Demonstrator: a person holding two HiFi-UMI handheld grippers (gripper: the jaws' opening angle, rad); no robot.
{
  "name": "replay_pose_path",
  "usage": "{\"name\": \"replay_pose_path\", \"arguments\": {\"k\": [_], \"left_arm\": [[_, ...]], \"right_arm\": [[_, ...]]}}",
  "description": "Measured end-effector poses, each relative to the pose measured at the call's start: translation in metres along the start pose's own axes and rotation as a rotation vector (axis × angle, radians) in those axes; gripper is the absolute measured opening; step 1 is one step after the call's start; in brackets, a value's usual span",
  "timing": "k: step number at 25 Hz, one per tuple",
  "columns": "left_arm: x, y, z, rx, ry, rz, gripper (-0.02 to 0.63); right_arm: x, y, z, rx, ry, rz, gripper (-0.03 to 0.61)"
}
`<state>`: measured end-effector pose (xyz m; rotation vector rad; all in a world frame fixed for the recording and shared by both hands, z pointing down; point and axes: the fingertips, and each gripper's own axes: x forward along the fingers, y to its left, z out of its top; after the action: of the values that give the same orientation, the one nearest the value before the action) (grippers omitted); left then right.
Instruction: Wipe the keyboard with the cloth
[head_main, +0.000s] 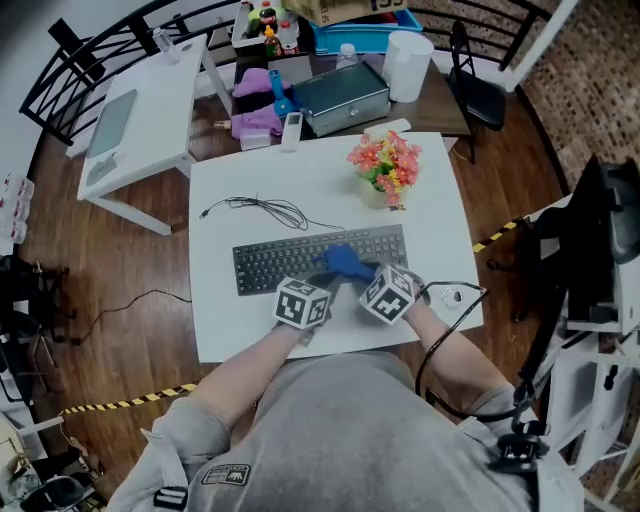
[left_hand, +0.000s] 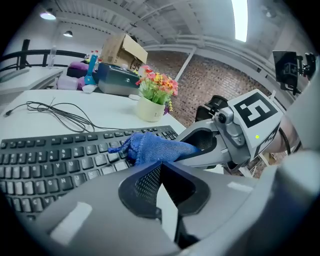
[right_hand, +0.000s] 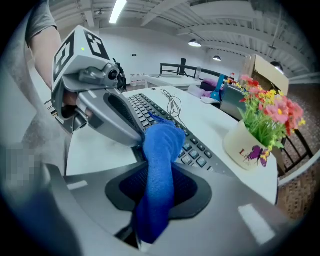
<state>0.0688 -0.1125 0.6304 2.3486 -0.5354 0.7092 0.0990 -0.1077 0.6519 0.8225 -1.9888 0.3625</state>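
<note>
Blue cloth (right_hand: 159, 150) clamped between right gripper (right_hand: 157, 195) fingers (right_hand: 192, 189), touching keyboard (right_hand: 198, 148).

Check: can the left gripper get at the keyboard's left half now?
Probably yes: the left gripper is right by the keyboard, those keys lie bare, the cloth is farther right.

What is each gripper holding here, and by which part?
The right gripper clamps the blue cloth by one bunched end; its other end rests on the keyboard. The left gripper holds nothing.
</note>
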Motion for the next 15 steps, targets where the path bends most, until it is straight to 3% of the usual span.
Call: {"name": "replay_pose_path", "arguments": {"k": [9,15], "left_arm": [[-0.034,0.069,0.039,-0.096,-0.104,0.139,-0.011],[-0.047,0.096,0.043,-0.156,-0.122,0.186,-0.011]], "right_arm": [[0.033,-0.032,0.072,-0.103,-0.042,0.009,0.114],[0.050,-0.034,0.093,-0.127,-0.037,0.035,0.114]]}}
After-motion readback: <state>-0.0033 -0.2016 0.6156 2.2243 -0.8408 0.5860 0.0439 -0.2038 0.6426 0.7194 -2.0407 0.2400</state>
